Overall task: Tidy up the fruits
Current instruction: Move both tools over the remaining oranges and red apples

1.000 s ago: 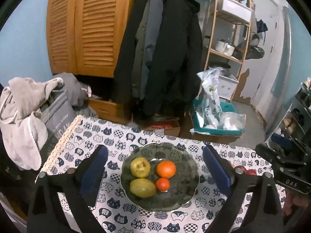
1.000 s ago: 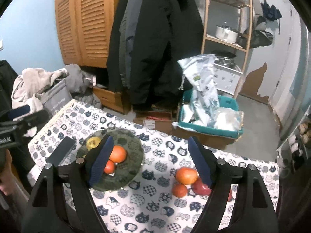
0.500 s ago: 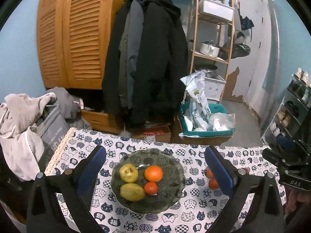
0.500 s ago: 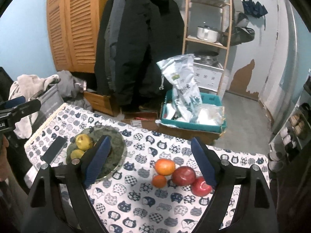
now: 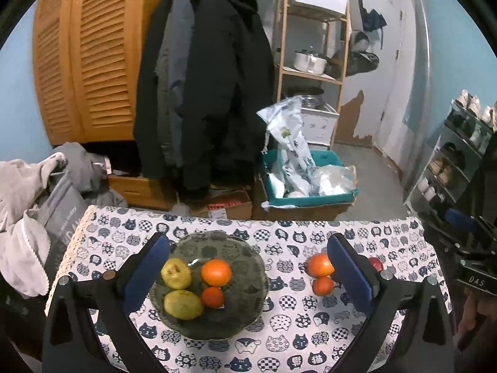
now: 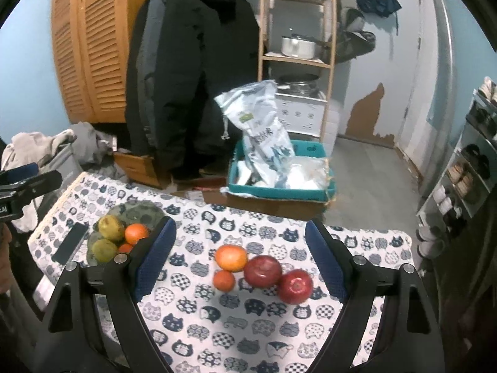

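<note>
A table under a white cloth printed with dark blue cats [image 6: 217,320] fills the foreground of a cluttered room, with black coats on a rail [image 5: 198,80] and a teal plastic crate of bags [image 6: 279,183] on the floor behind it. Toward the table's left end sits a round dark green patterned plate [image 5: 248,307], holding two yellow-green pears [image 5: 175,273] and two oranges, a larger one [image 5: 216,272] and a smaller one [image 5: 212,297]. A flat black phone-like slab [image 6: 70,242] lies just beside the plate's outer edge. Loose on the cloth, well apart from the plate, are a large orange [image 6: 231,258], a small orange [image 6: 223,280] touching it, and two dark red apples [image 6: 262,271] side by side.

The left gripper [image 5: 247,267], blue-padded and black-framed, hangs above the plate with its jaws spread wide and nothing between them. The right gripper [image 6: 237,256] hangs over the loose fruit, jaws likewise spread wide and empty, framing the oranges and the nearer apple.

The sorting looks roughly half finished: four pieces are on the plate, four remain on the cloth. The step in hand appears to be the approach for the next pick. That would call for lowering the right gripper around one loose piece, likely the large orange at the front of the cluster, and closing gently enough not to nudge its touching neighbours into rolling.
</note>
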`<state>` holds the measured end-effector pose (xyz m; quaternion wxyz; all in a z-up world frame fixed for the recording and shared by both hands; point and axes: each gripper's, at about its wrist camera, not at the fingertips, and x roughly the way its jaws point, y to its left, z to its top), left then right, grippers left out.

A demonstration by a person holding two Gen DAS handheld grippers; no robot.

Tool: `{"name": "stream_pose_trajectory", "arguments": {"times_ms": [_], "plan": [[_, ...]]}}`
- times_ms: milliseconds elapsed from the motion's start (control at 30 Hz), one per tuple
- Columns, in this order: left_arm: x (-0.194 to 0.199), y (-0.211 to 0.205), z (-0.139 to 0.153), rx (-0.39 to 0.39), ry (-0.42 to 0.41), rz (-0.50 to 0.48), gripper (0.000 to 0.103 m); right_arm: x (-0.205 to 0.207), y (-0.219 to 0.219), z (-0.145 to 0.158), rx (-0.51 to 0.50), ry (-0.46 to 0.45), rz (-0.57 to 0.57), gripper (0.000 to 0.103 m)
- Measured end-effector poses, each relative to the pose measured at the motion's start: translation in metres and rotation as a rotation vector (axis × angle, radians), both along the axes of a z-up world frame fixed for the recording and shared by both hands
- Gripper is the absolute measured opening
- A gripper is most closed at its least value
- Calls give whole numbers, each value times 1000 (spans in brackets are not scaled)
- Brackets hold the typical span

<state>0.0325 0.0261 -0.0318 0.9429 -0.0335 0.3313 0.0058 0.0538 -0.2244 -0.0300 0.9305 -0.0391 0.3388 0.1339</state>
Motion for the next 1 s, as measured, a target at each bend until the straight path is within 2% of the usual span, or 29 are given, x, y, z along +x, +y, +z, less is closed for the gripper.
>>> {"name": "stream_pose_trajectory", "arguments": {"times_ms": [467, 1000], "plan": [[24, -46, -26, 29, 77, -69, 102, 9, -48, -24, -5, 57, -101, 85], [67, -83, -109, 33, 283, -90, 102, 41, -81, -103, -19, 262, -173, 85]]}}
